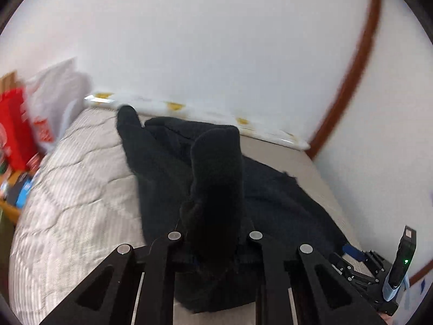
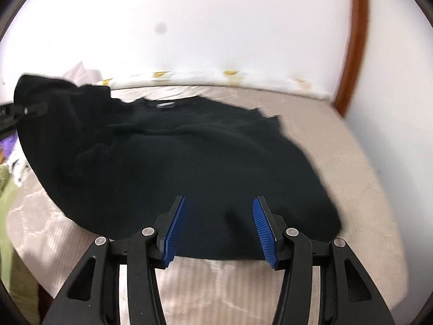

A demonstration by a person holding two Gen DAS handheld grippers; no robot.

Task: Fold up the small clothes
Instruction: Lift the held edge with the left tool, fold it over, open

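Note:
A black knit sweater (image 2: pixel 189 162) lies spread on a quilted bed (image 2: pixel 351 189). In the left wrist view the sweater (image 1: pixel 284 203) shows with one sleeve (image 1: pixel 216 178) lifted. My left gripper (image 1: pixel 215 239) is shut on that sleeve and holds it raised above the garment; its pads are hidden by the cloth. My right gripper (image 2: pixel 218 227) is open, blue pads (image 2: pixel 176 233) apart, over the sweater's near hem. The left gripper also shows at the far left of the right wrist view (image 2: pixel 24 111), gripping the lifted sleeve. The right gripper shows low right in the left wrist view (image 1: pixel 362 270).
A white wall (image 1: pixel 216 40) and a patterned pillow (image 1: pixel 189 108) run behind the bed. A brown wooden trim (image 1: pixel 351 81) stands at the right. A red bag (image 1: pixel 13 124) and white plastic bag (image 1: pixel 56 97) sit at the left. Green cloth (image 2: pixel 10 216) lies left of the bed.

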